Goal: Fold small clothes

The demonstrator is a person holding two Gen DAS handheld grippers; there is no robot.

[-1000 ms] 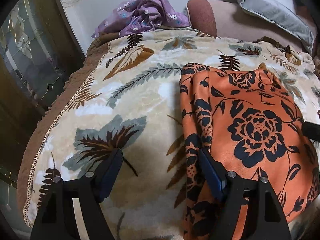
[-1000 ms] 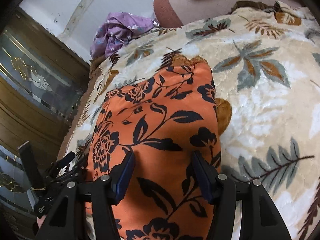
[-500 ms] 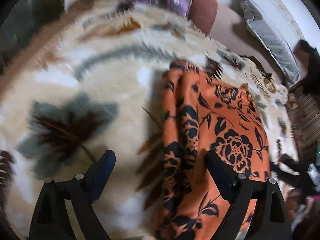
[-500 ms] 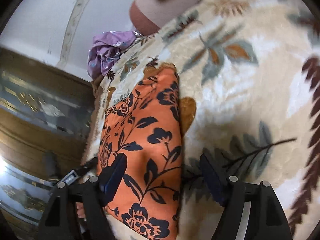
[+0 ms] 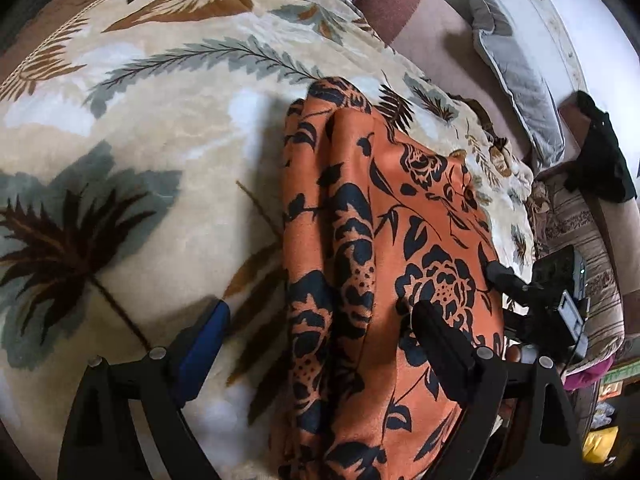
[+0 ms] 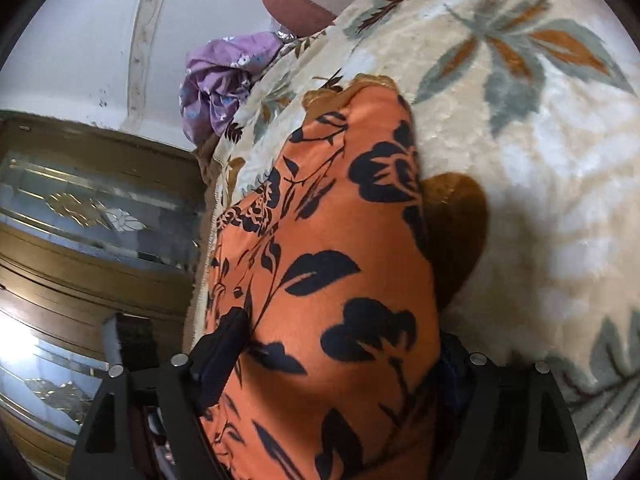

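The folded orange floral garment (image 5: pixel 400 240) lies on the leaf-patterned blanket (image 5: pixel 160 140). The left gripper (image 5: pixel 320 328) straddles the garment's left folds, its jaws spread wide, just lately opening. The right gripper (image 6: pixel 336 360) spans the cloth's near end, jaws likewise just opening, gripping nothing.

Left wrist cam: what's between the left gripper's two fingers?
Left wrist view: bare leaf-print blanket and the folded orange floral garment's left edge lie between the open left gripper's fingers.
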